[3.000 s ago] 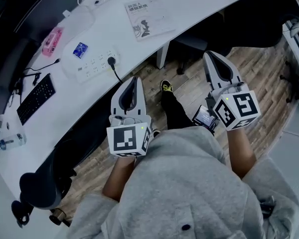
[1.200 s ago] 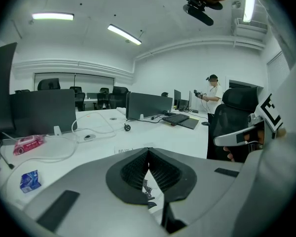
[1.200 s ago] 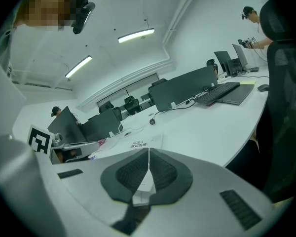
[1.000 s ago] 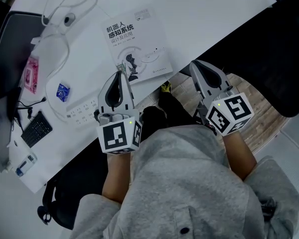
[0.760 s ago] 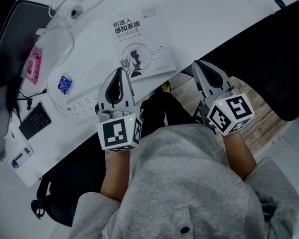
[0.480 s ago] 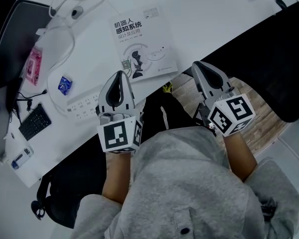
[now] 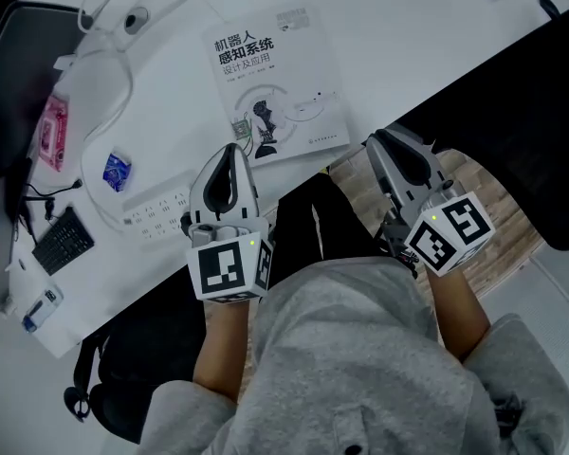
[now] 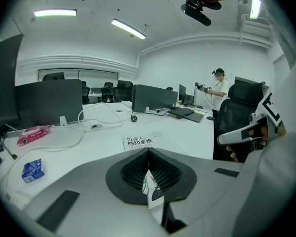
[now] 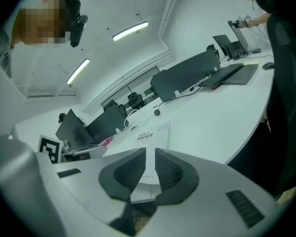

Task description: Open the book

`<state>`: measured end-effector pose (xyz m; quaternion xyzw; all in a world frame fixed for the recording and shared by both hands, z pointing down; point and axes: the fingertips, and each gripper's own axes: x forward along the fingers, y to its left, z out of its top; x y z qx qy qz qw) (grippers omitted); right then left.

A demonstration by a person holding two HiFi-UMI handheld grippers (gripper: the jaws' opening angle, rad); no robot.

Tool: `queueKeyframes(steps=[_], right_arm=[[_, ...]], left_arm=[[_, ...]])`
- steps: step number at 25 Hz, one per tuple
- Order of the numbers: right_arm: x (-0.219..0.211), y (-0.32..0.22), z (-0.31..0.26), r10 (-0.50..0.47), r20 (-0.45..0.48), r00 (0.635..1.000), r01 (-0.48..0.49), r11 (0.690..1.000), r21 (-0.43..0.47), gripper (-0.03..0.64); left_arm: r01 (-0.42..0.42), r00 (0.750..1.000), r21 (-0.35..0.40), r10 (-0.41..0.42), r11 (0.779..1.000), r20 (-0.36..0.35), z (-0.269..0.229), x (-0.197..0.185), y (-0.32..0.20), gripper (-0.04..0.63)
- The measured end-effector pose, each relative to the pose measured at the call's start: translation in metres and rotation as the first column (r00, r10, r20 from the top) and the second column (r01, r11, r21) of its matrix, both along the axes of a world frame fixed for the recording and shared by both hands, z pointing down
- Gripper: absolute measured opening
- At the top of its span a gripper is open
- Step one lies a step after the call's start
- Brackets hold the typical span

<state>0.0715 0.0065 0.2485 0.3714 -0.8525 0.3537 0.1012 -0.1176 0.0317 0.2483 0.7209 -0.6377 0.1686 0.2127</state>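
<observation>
Your white paperback book (image 7: 275,83), with dark title lettering on its cover, lies closed and cover up on the curved white desk (image 7: 408,45). It sits in the upper middle of the head view, close to the desk's near edge. Your left gripper (image 7: 229,150), grey with black ribbed pads, is at centre-left of that view, with its tip over the desk edge just beside the book's lower left corner. In the left gripper view its pads are pressed together at the tips and pinch nothing. Your right gripper (image 7: 383,142) is right of centre, with its tip near the book's lower right corner, off the desk edge and above the wood-patterned floor (image 7: 498,197). In the right gripper view its jaws are opening: a narrow slit shows between the pads, with nothing in it. In both gripper views the book lies ahead of the tips, apart from them. Left of the book on the desk lie a white power strip (image 7: 156,218), a small blue packet (image 7: 117,172) and a pink packet (image 7: 52,133). A black keyboard (image 7: 62,242) sits at the left edge of the frame.
</observation>
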Motion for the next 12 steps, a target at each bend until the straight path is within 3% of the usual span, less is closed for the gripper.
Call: queueKeyframes(steps=[3, 12], right_arm=[[-0.005, 0.004, 0.015, -0.008, 0.047, 0.999, 0.012, 0.998, -0.067, 0.129], [-0.012, 0.014, 0.059, -0.004, 0.051, 0.999, 0.013, 0.986, -0.166, 0.130]], left_arm=[[-0.003, 1.000, -0.025, 0.003, 1.000, 0.000, 0.012, -0.002, -0.003, 0.009], [-0.010, 1.000, -0.085, 0.008, 0.996, -0.027, 0.057, -0.004, -0.002, 0.009]])
